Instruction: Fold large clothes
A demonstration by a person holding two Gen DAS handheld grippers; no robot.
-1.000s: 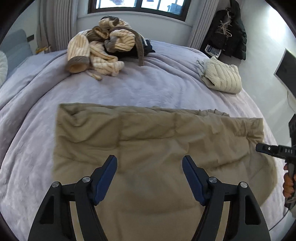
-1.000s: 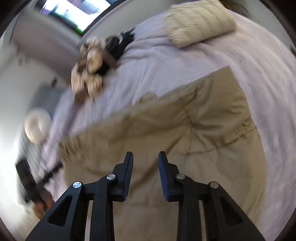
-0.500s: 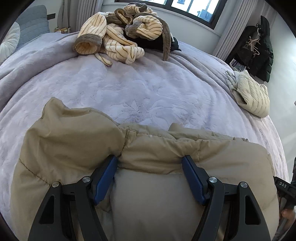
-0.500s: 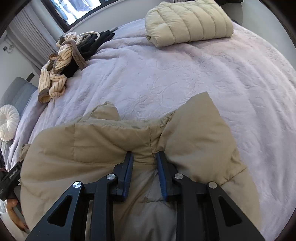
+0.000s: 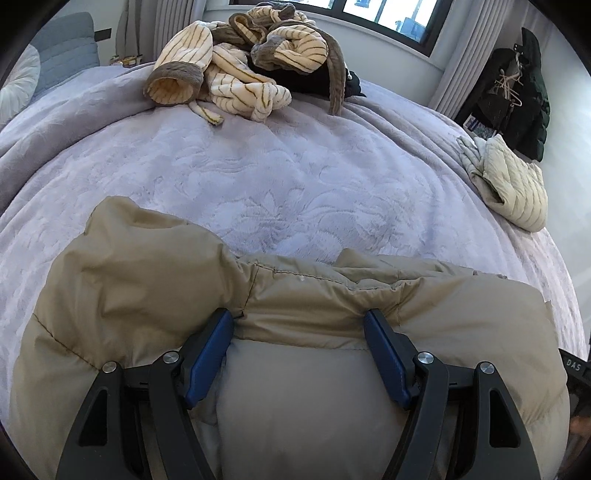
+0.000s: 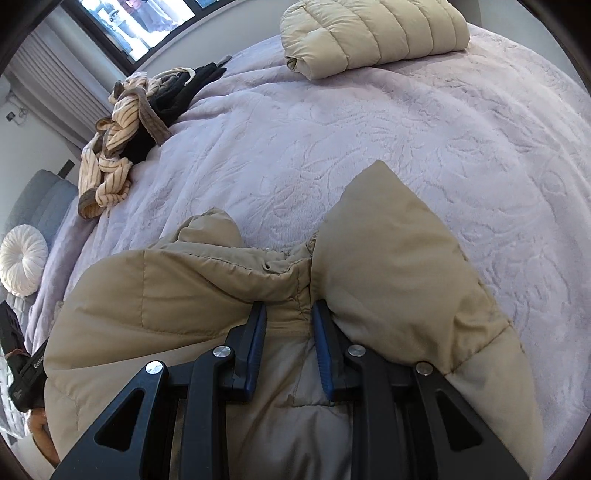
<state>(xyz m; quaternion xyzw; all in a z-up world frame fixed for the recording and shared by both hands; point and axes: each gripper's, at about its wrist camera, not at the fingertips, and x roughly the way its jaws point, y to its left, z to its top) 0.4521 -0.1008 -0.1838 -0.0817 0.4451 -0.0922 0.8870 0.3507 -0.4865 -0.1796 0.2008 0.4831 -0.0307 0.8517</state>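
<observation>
A tan padded jacket (image 5: 140, 280) lies bunched at the near edge of a lilac bedspread (image 5: 280, 173); it also shows in the right wrist view (image 6: 399, 266). My left gripper (image 5: 299, 325) has its blue fingers wide apart with a thick fold of the jacket's edge lying between them. My right gripper (image 6: 288, 317) has its fingers close together, pinching a seam of the same jacket edge. The jacket bulges up on both sides of each gripper and hides the fingertips.
A heap of striped cream clothes (image 5: 236, 70) with dark garments lies at the bed's far side. A folded cream quilted jacket (image 5: 513, 188) sits at the right edge, also in the right wrist view (image 6: 373, 33). Dark coats (image 5: 517, 96) hang by the wall.
A second ago the jacket lay flat and both grippers hovered above it. Both have since dropped onto its edge, which is now bunched and lifted; little changed in the last half second.
</observation>
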